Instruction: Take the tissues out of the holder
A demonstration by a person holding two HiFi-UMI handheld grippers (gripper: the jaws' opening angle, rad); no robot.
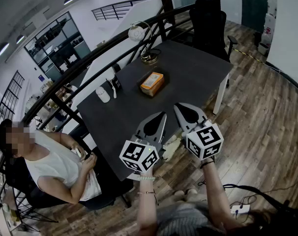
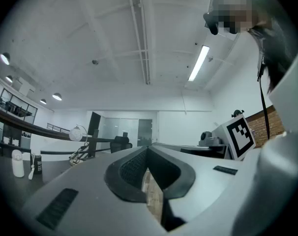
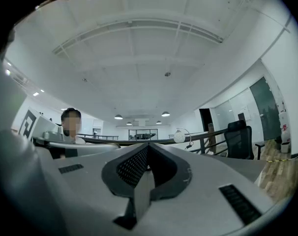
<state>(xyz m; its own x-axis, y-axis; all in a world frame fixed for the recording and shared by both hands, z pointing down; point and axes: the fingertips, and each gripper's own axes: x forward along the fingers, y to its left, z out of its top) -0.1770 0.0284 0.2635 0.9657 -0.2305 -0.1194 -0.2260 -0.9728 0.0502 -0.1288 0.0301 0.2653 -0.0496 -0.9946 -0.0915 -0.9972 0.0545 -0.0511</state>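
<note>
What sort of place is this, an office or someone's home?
Probably an office, on an upper level: a dark table with a black office chair, a railing beside it, a strip light overhead.

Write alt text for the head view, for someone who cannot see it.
The left gripper and right gripper point side by side, jaws shut, over the near edge of a dark table. An orange tissue holder sits beyond them, untouched; a person sits at left.

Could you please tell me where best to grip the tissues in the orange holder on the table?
Probably the pale tissue showing at the top of the holder, pinched from straight above. The holder lies flat on the table with that opening facing up, and its sides look closed.
</note>
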